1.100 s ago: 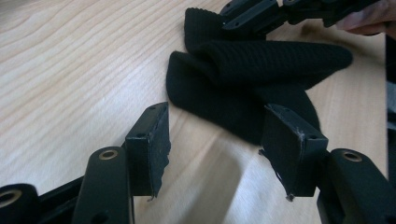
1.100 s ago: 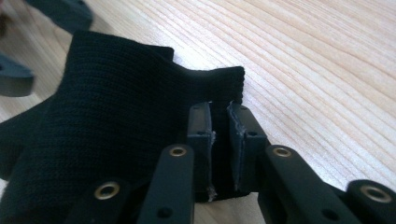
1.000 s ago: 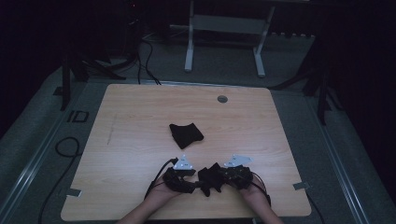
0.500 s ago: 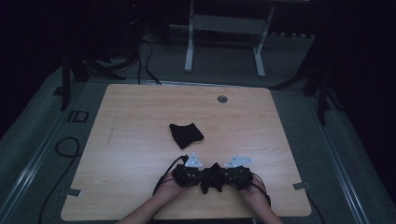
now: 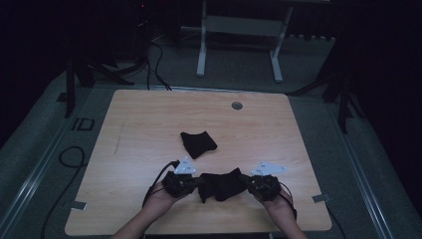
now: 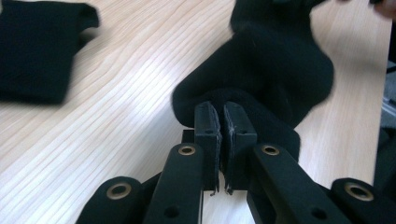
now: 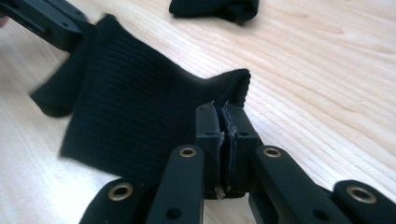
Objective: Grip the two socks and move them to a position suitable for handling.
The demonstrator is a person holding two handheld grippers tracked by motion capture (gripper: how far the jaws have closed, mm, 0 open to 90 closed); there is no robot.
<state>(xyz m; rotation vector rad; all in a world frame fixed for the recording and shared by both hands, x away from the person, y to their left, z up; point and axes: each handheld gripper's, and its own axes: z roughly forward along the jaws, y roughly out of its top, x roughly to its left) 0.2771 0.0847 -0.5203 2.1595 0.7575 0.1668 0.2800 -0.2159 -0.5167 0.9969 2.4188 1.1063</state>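
From above, the black sock (image 5: 223, 184) hangs between the left tongs (image 5: 200, 182) and right tongs (image 5: 244, 178), low over the table (image 5: 149, 124). Close up, each pair pinches its cloth, the left having just closed. A second sock (image 5: 198, 144) lies farther back.

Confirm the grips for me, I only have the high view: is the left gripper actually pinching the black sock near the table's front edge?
Observer: Yes. In the left gripper view the left gripper is shut on a bunched fold of the black sock.
Operator: Right side?
Observer: The right gripper is shut on the sock's ribbed cuff edge.
Operator: Fabric taut?
Observer: The ribbed panel spreads fairly flat toward the other gripper. A second dark cloth lies apart on the table.
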